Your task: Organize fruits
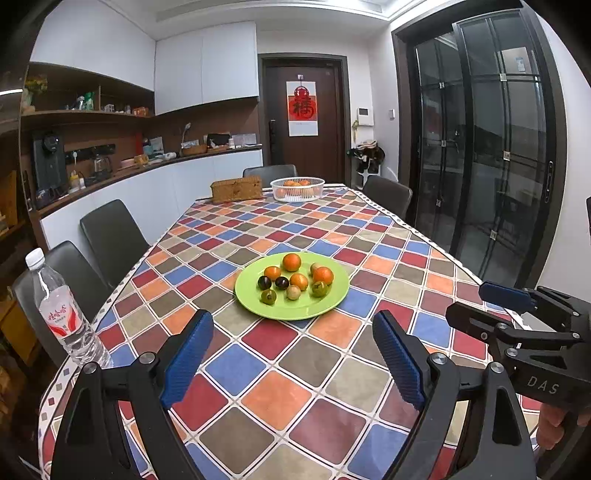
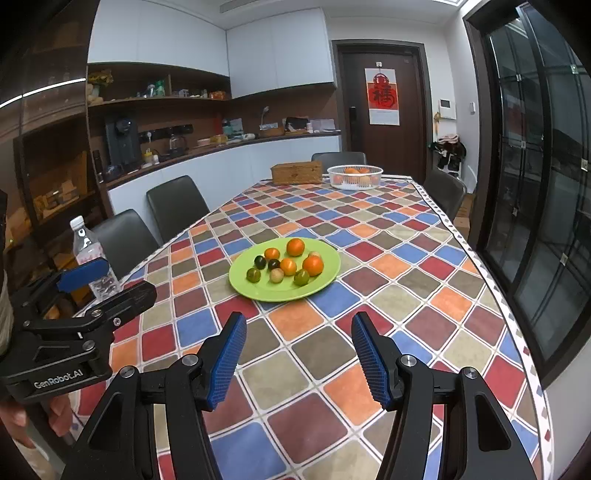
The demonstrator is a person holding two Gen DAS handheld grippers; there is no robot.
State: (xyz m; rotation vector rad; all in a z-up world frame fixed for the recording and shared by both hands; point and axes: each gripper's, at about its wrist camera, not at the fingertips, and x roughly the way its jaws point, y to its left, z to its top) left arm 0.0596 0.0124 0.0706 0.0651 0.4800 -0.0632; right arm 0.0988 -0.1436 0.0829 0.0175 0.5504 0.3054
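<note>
- Even, cool light falls from the ceiling, where a bright recessed strip (image 1: 258,9) shows at the top edge.
- The checked tablecloth surface (image 1: 295,354) is evenly lit, with only soft, faint shadows.
- The dark glass sliding doors (image 1: 480,147) carry dim reflections.
- The brown wooden shelves (image 2: 48,147) on the left sit in gloom.
- Fisheye bending curves walls and doors; the corners go black.
- Focus is sharp mid-frame, slightly soft far back.

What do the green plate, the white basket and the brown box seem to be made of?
Green plate: probably plastic or melamine; uniform bright colour, smooth, slightly glossy rim.
White basket: likely plastic; thin slotted walls through which the fruit shows.
Brown box: seems woven rattan or wicker; fine braided texture, matte tan surface. It is too far away to be sure.
</note>
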